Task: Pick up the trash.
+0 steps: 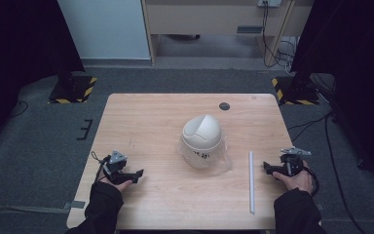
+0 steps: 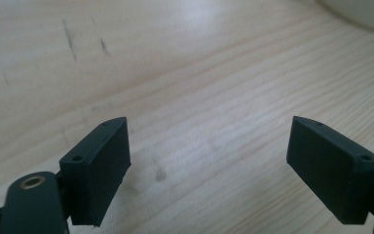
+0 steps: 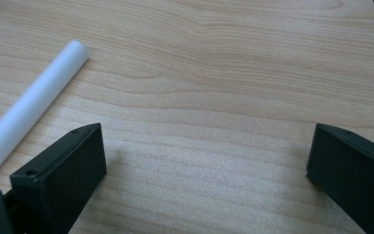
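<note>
Bin and tube are untouched on the table; nothing seems started. Left gripper and right gripper are held wide open, empty.

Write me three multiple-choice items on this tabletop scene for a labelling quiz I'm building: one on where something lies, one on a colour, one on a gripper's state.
1. Where does the long thin tube lie?
A. Between the domed container and the right gripper
B. Left of the left gripper
C. On top of the container

2. What colour is the tube?
A. Black
B. White
C. Red

3. How do the left gripper's jaws stand?
A. Shut on the tube
B. Shut on nothing
C. Open, with bare table between them

Answers:
1 A: in the high view the tube lies on the table, right of the domed container and left of the right gripper.
2 B: it shows white in the high view and the right gripper view.
3 C: the left gripper view shows wood grain in a wide gap.
</note>
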`<action>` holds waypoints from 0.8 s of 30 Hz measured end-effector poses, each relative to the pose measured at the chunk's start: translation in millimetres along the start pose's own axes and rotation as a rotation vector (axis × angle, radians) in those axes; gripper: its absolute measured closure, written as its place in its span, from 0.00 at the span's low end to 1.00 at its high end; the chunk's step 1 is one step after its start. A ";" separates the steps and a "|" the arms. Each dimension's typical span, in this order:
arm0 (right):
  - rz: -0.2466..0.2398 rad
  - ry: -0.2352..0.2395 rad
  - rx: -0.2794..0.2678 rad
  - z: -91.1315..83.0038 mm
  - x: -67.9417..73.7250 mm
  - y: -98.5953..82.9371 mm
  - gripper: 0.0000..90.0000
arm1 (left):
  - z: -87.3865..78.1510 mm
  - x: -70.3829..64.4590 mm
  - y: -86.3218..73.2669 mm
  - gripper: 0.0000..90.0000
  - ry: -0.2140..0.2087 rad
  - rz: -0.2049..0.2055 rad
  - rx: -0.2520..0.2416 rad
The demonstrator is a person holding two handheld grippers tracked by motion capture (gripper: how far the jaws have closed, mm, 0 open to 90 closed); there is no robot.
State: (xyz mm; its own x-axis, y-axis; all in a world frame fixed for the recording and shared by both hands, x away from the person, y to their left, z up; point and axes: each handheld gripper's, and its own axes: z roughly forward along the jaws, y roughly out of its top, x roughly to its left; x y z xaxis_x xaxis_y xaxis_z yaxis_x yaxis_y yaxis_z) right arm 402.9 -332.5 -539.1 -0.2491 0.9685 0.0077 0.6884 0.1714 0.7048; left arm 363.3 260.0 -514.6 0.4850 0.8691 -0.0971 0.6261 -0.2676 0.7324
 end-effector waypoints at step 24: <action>0.000 -0.001 -0.006 -0.7 0.6 -1.3 0.01 | -41.6 -34.0 44.2 0.17 -0.085 0.086 -0.338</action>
State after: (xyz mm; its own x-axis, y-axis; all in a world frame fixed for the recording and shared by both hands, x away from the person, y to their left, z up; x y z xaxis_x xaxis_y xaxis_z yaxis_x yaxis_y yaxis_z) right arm 401.4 -332.3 -539.4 -0.2483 0.9687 0.0069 0.6844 0.1704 0.7089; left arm 349.2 235.9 -450.9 0.5850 0.8080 -0.0706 0.3506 -0.1735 0.9203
